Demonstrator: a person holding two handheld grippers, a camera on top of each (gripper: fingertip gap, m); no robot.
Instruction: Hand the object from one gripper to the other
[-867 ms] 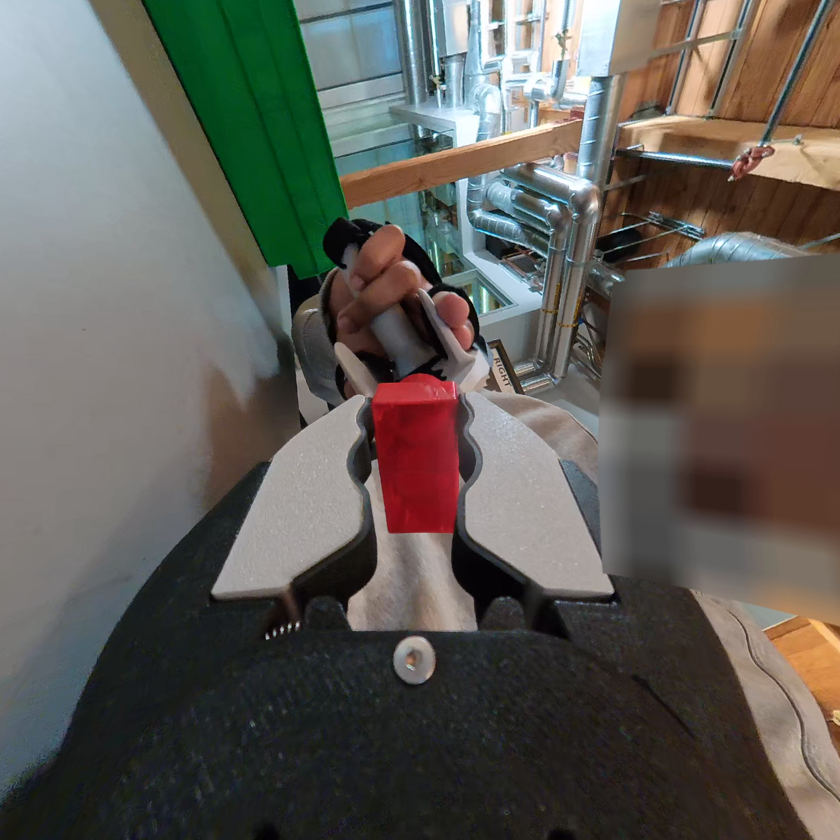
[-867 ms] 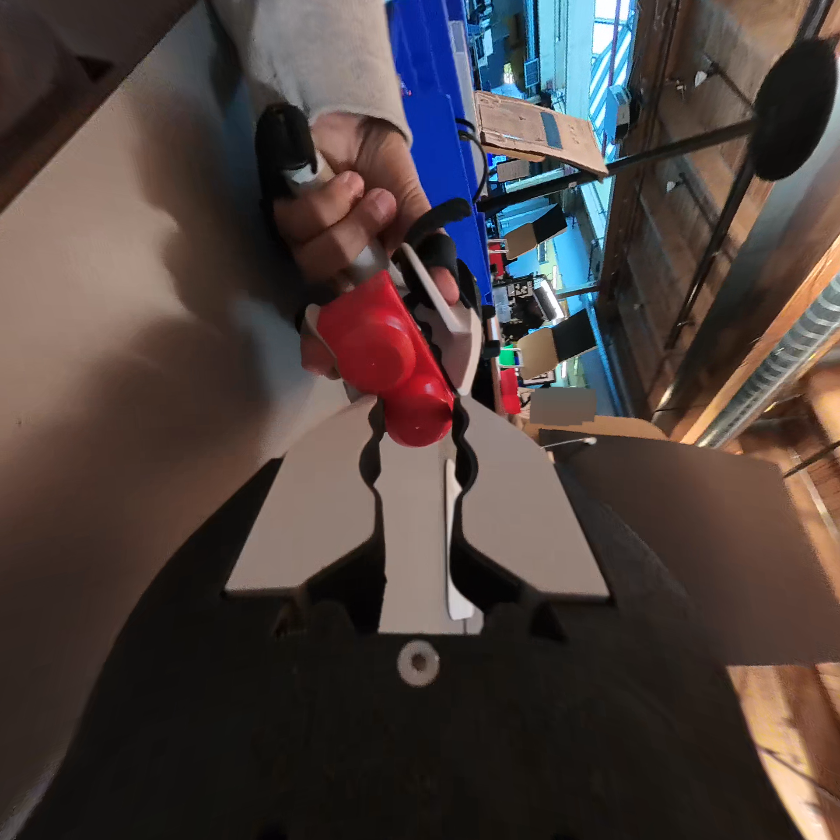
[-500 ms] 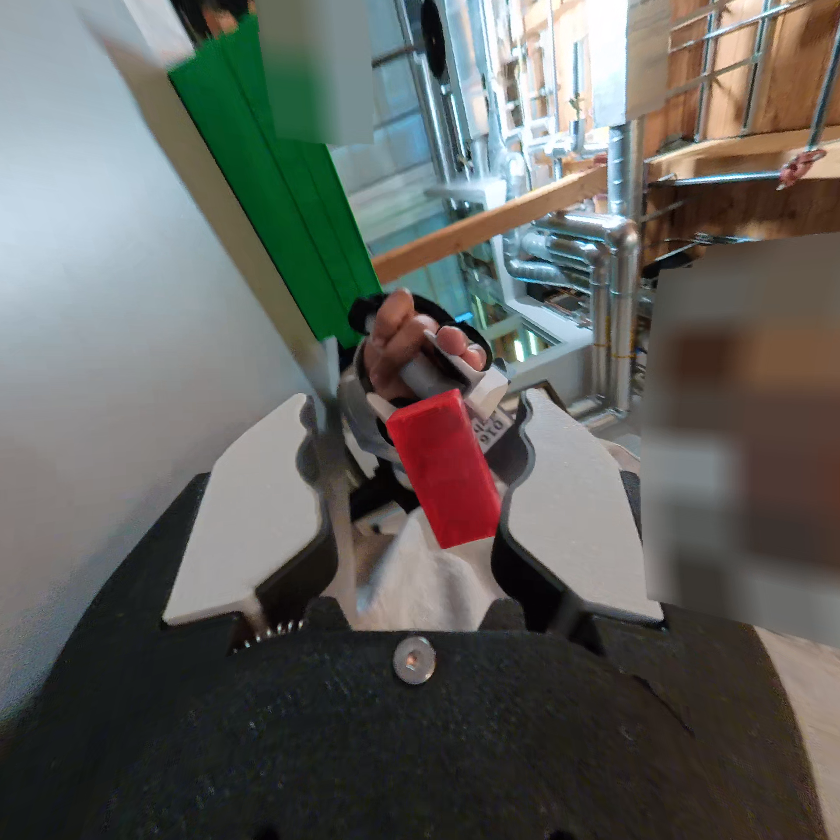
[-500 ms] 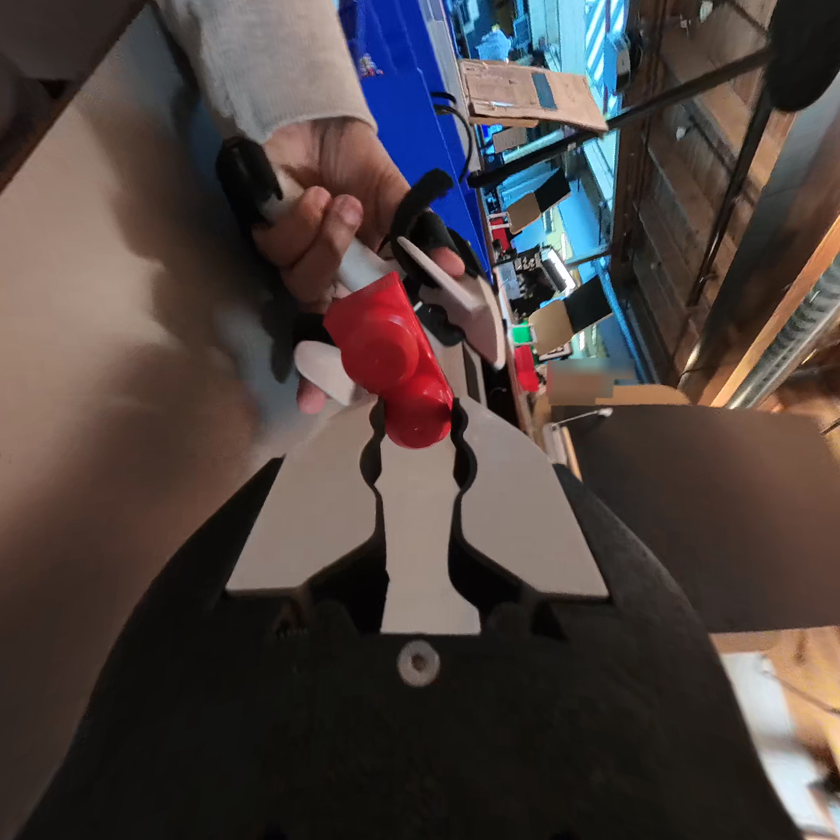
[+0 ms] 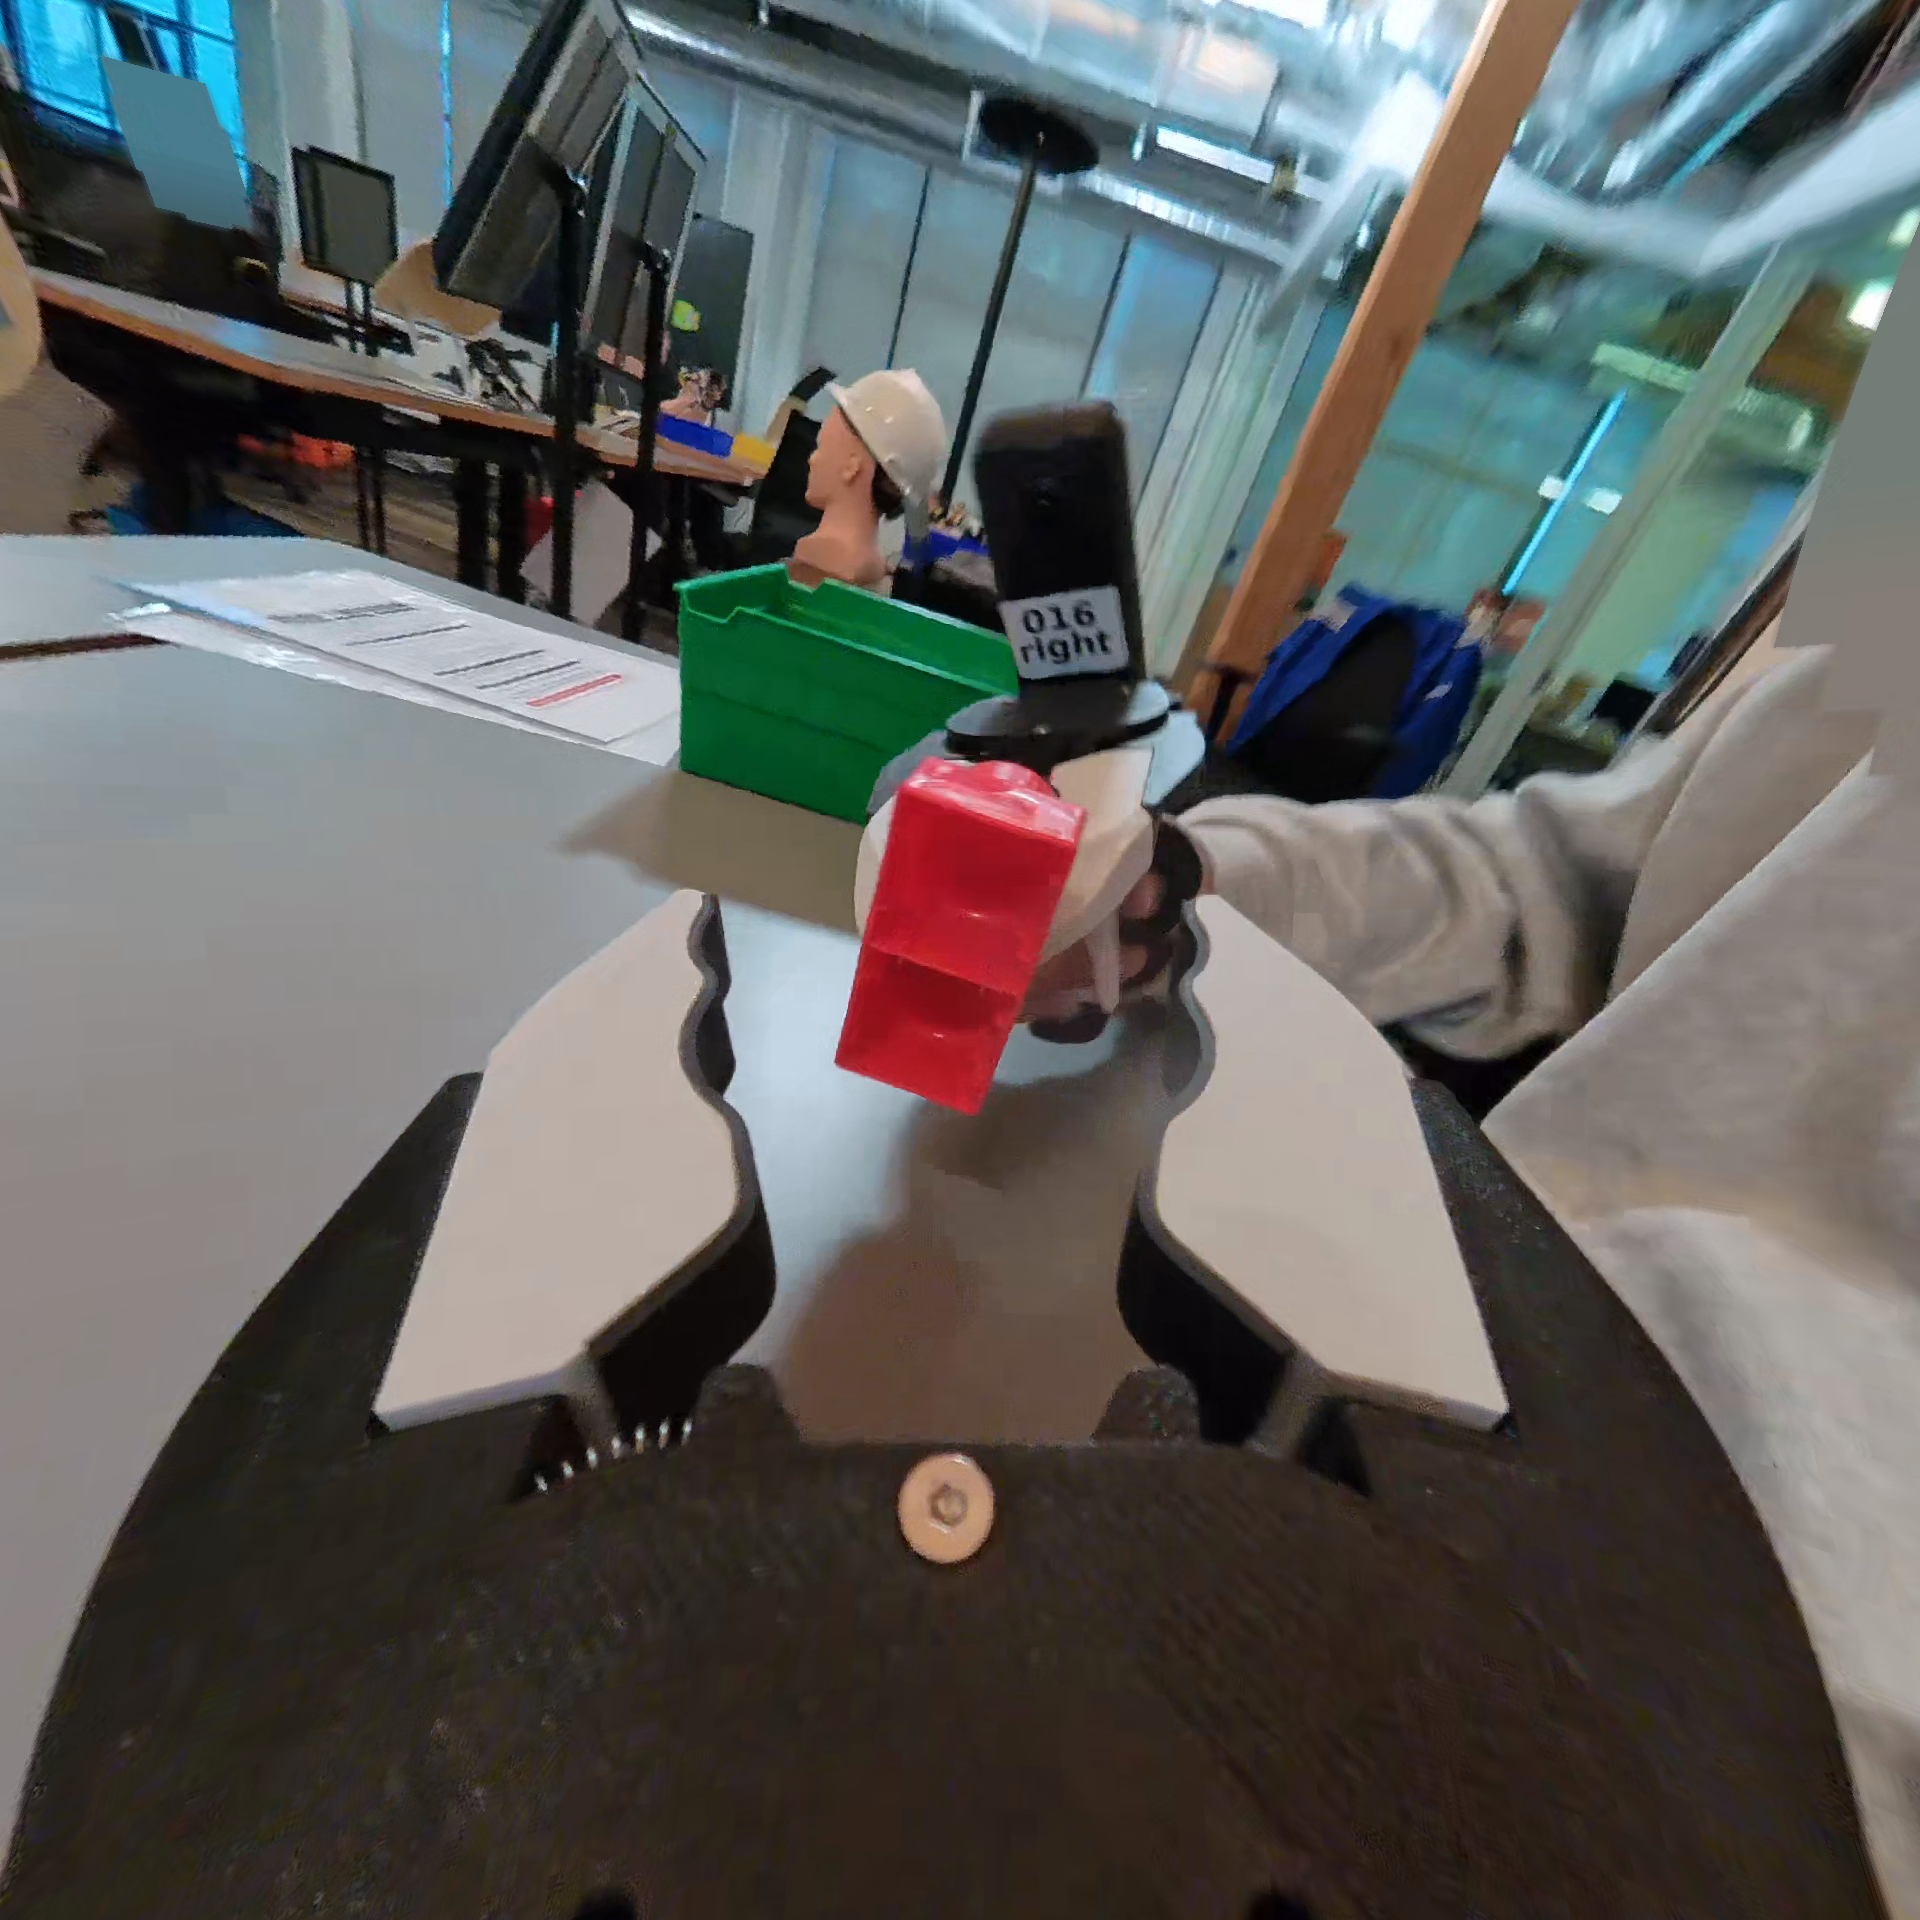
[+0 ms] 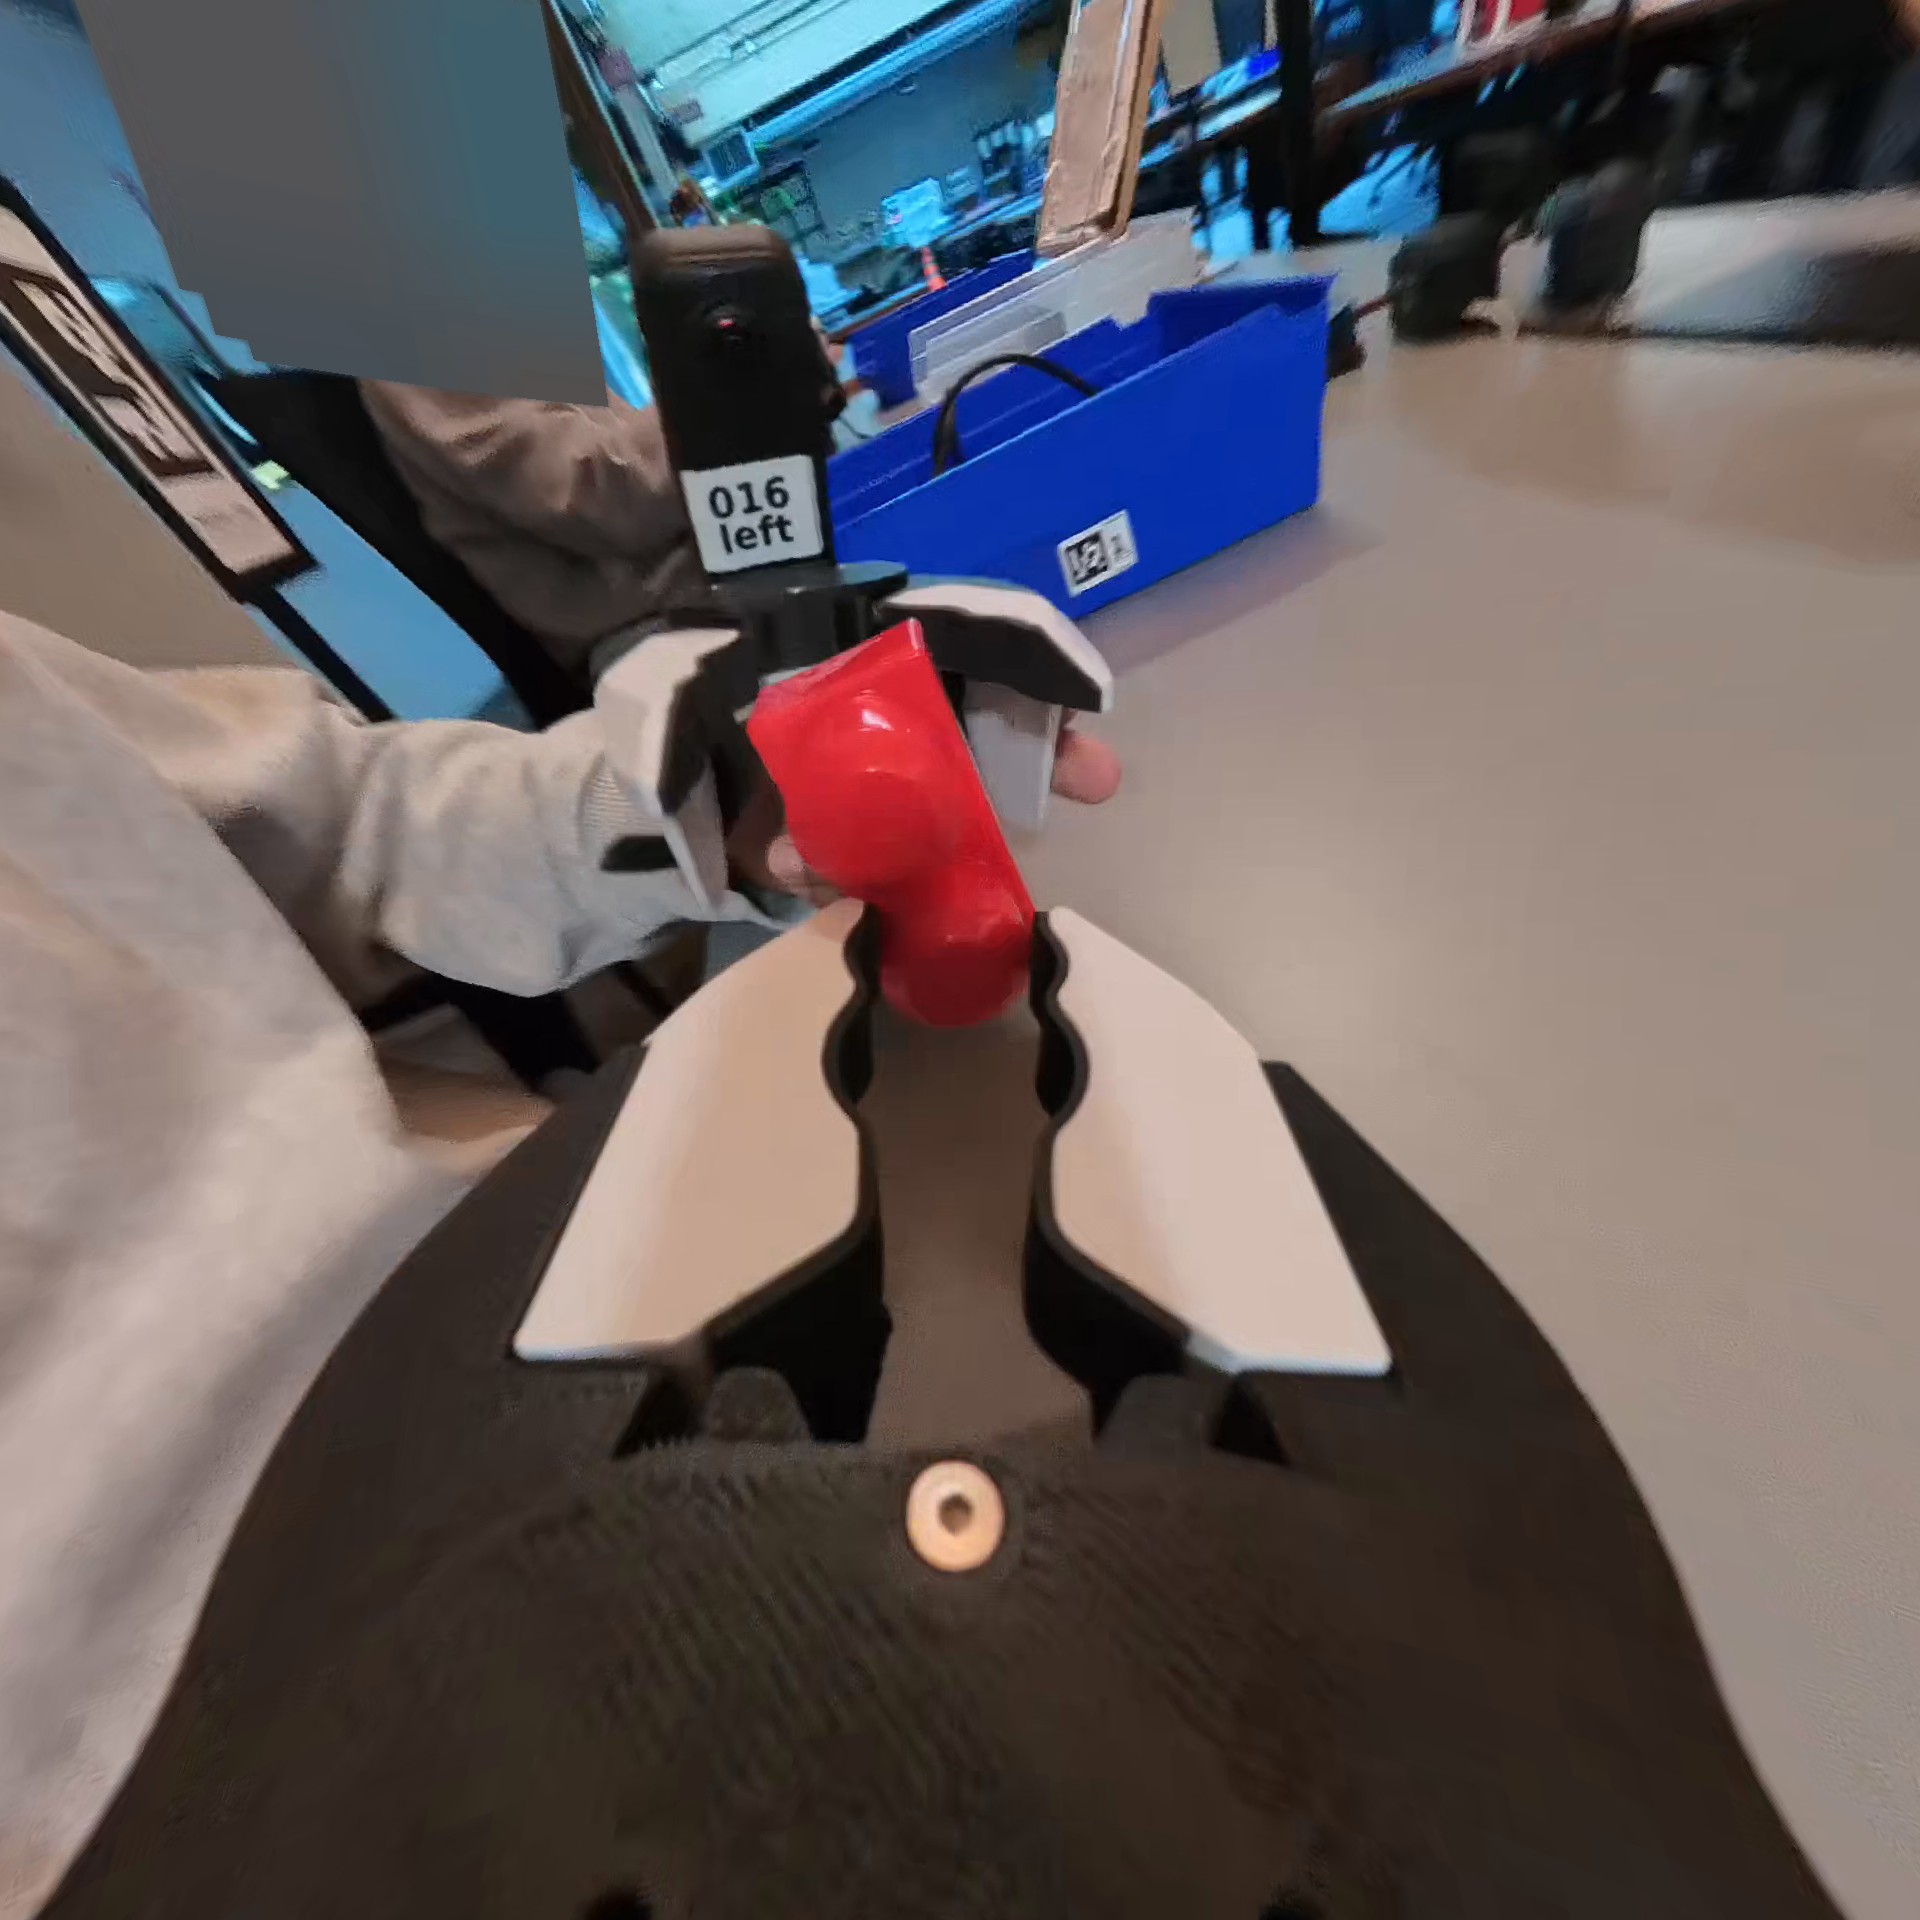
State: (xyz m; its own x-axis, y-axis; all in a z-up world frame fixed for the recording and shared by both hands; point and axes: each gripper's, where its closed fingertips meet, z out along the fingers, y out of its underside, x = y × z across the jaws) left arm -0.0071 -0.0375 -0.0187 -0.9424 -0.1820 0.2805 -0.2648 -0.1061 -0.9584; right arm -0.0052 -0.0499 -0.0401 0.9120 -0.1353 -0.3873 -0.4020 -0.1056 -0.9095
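The red block [image 6: 914, 831], two stacked bricks, is clamped at its near end between the fingers of my right gripper [image 6: 951, 935]. In the left wrist view the red block [image 5: 956, 935] hangs tilted above the grey table [image 5: 260, 883]. My left gripper [image 5: 951, 914] is wide open, with its fingers standing either side of the block and not touching it. The right gripper's black camera post [image 5: 1055, 540] rises behind the block. The left gripper's white fingers [image 6: 665, 748] show spread apart around the block's far end.
A green bin [image 5: 810, 696] stands on the table beyond the grippers, with a printed sheet [image 5: 395, 644] to its left. A blue bin [image 6: 1101, 468] with a cable sits at the far side in the right wrist view. The person's grey sleeves [image 5: 1403, 894] reach in from the side.
My left gripper opened and let go of the red block, which stays in the shut right gripper. Both views swung from pointing upward to level over the table.
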